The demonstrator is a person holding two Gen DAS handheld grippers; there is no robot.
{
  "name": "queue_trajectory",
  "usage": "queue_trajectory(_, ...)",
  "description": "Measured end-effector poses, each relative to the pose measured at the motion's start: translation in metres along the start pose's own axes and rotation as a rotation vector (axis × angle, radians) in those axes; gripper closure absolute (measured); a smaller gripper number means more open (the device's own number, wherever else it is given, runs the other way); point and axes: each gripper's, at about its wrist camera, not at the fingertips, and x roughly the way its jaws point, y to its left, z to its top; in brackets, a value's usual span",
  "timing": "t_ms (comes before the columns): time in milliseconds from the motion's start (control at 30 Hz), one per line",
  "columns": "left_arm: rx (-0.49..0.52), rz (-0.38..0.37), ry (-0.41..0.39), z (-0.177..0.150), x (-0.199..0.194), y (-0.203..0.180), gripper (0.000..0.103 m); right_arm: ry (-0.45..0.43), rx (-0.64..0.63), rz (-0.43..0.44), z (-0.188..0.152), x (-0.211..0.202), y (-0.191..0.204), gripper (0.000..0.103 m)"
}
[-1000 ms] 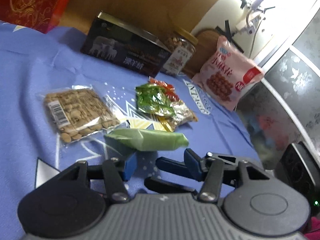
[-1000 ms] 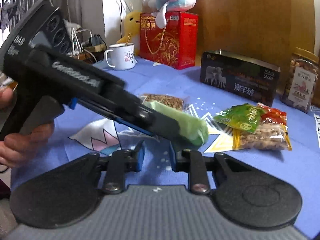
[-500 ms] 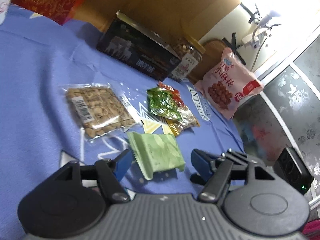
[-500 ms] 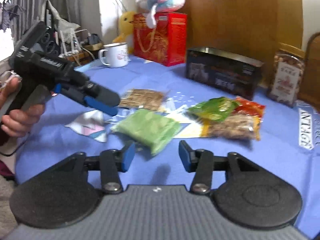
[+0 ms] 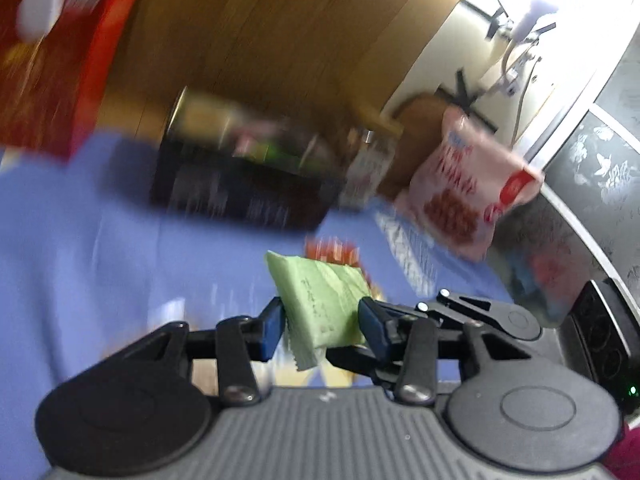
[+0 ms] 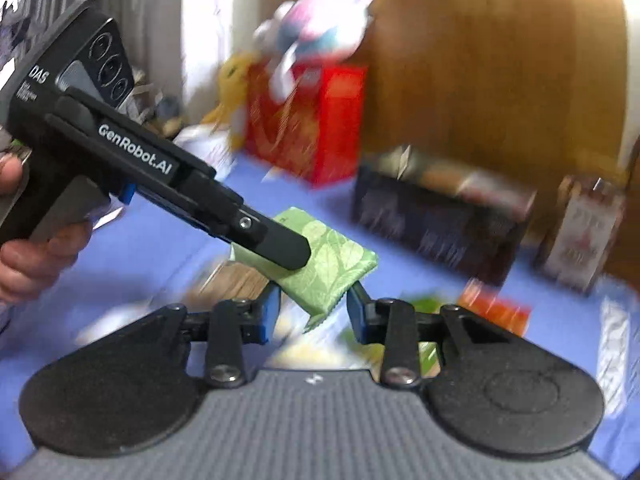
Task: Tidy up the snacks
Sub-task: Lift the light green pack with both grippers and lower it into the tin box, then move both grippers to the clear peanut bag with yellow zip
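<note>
Two grippers meet over a wide blue-violet tablecloth [image 6: 120, 280], and the long dark rectangular box with its top open [image 6: 436, 216], standing at the back of the cloth, serves as the landmark for everything else. Left of that box stands a red printed carton [image 6: 312, 120]; right of it, a clear jar with a white label [image 6: 580, 236]; farther right, in the left wrist view, leans a pink puffy snack bag [image 5: 468, 192]. In front of the box, raised off the cloth, is the flat pale-green leaf-patterned snack packet [image 6: 320, 264]. The left gripper [image 5: 320, 326] has its blue pads closed against the packet's two sides and carries it. The right gripper [image 6: 312, 312] sits at the packet's lower corner with its jaws narrow, a slight gap on each side, so it probably is not gripping. Both views are smeared by motion. Doing the carry well probably means keeping the left squeeze steady, clearing the right fingers from the packet's path, and, if the box is the goal, bringing the packet over the opening before letting go, since a thin wrapper slips easily.
</note>
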Motion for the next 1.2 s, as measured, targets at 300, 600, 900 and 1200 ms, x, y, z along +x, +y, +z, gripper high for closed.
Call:
queue_trajectory(300,0.056,0.008,-0.079,0.097,0.091,0.001,0.062,-0.080,0.022,-0.223,0.046,0.057,-0.071,0.064)
queue_trajectory(600,0.036,0.082,-0.092,0.111,0.146,0.021,0.050,-0.062,0.116,-0.313,0.044,0.100,-0.115,0.051)
queue_trajectory(900,-0.024,-0.006,-0.087,0.070,0.078,0.023,0.037,-0.066,0.417,-0.161,-0.004,0.013,-0.133,0.051)
queue_trajectory(1200,-0.095,-0.078,0.099,-0.031,0.060,0.001,0.039,0.070,0.636,-0.021,-0.067,-0.016,-0.094,0.071)
